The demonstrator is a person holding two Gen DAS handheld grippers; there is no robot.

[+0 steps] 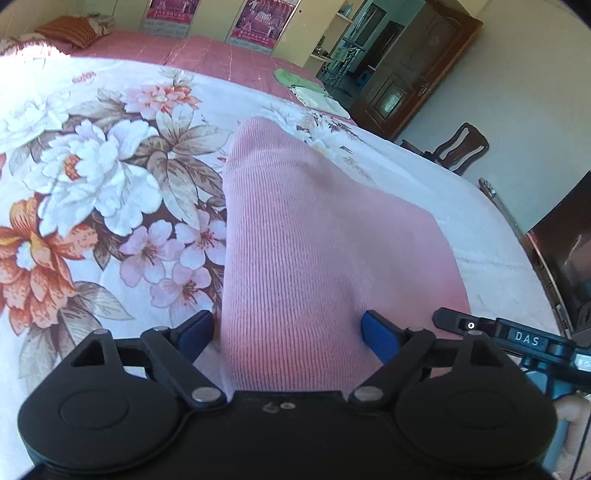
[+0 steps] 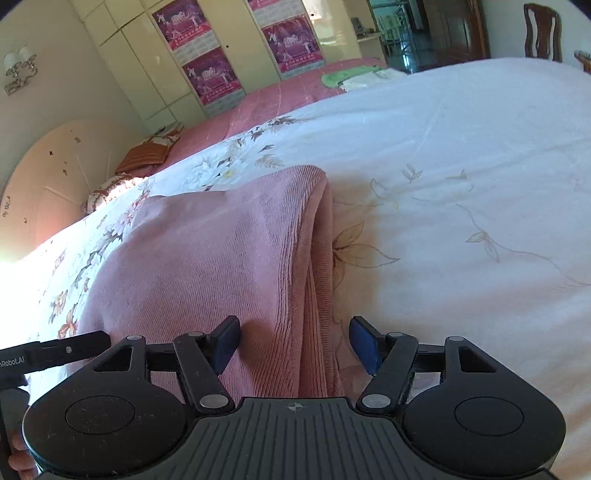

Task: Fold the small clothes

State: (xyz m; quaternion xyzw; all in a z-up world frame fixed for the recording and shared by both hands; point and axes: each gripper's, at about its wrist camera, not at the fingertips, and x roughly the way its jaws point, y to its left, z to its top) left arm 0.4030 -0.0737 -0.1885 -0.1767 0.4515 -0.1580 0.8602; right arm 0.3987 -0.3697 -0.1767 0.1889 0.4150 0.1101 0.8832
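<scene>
A pink ribbed garment (image 1: 306,236) lies folded on the floral bedsheet (image 1: 92,166). My left gripper (image 1: 288,332) is open, its blue pads (image 1: 376,332) on either side of the garment's near end. In the right wrist view the same pink garment (image 2: 221,266) shows stacked layers along its right edge. My right gripper (image 2: 293,341) is open, its jaws straddling that folded edge near its near end. The other gripper's black finger shows at the left edge (image 2: 70,349) and at the right in the left wrist view (image 1: 480,326).
A green cloth (image 1: 291,78) and a pale cloth (image 1: 317,98) lie far away on the pink bedspread (image 1: 229,59). An orange striped pillow (image 1: 70,33) is at the headboard. A wooden chair (image 1: 458,147) and wardrobe (image 1: 417,62) stand beyond the bed.
</scene>
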